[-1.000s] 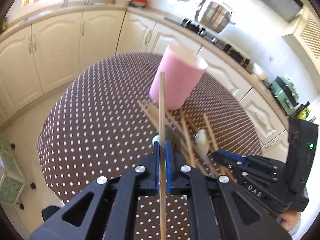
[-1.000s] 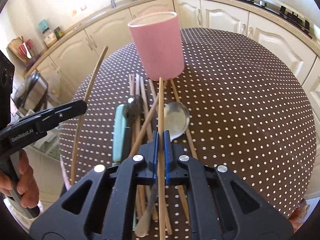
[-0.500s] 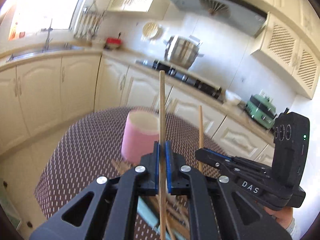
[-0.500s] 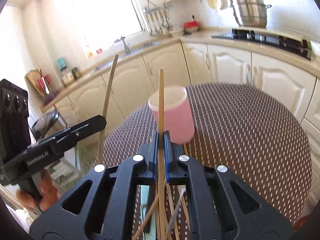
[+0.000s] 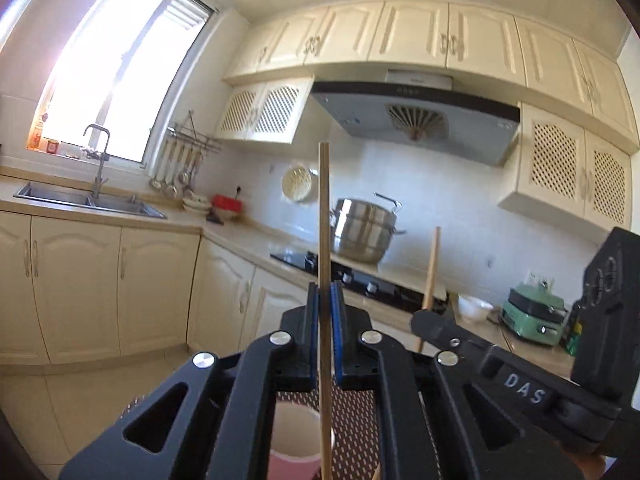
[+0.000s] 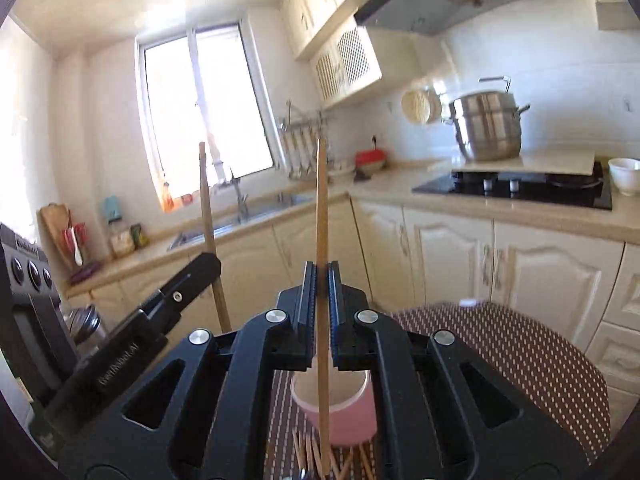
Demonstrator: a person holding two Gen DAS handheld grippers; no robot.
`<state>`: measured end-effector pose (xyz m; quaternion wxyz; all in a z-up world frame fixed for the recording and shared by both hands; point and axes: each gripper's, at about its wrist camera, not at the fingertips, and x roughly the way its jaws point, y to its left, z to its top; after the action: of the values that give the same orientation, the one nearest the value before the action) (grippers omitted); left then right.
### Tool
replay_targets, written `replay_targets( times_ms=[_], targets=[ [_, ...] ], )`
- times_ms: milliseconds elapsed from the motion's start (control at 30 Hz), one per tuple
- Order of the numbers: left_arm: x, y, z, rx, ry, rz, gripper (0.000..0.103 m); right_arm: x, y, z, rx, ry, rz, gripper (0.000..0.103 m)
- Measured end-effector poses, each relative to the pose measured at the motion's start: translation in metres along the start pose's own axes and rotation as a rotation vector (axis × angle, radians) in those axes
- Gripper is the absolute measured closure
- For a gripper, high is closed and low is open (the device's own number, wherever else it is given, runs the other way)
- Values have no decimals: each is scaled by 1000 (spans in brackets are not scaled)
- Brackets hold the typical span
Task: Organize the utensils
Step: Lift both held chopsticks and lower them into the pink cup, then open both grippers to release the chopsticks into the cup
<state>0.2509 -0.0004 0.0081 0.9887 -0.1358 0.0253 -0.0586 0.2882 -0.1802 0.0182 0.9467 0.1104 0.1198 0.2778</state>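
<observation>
Above pink cup (image 6: pixel 334 408): both grippers raised since earlier, each clamping upright chopstick (image 5: pixel 324 240), tabletop pile left below.

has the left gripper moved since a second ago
Yes. The left gripper, shut on a chopstick, rose and tipped up: the pink cup dropped to the frame's bottom.

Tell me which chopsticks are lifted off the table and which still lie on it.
Two are lifted: one upright in the left hand-held gripper, one chopstick in the right hand-held gripper. The loose chopsticks lie flat on the dotted tablecloth before the pink cup.
</observation>
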Motion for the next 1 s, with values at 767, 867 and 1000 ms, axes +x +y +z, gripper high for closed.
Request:
replay_targets(
  times_ms=[767, 867, 1000],
  targets=[
    [61, 38, -44, -3, 85, 73, 97, 42, -9, -33, -24, -107, -77, 97],
    [53, 39, -49, 5, 110, 73, 96, 37, -8, -43, -35, -98, -103, 97],
    [41, 38, -53, 26, 146, 61, 79, 32, -9, -52, -23, -82, -125, 96]
  ],
)
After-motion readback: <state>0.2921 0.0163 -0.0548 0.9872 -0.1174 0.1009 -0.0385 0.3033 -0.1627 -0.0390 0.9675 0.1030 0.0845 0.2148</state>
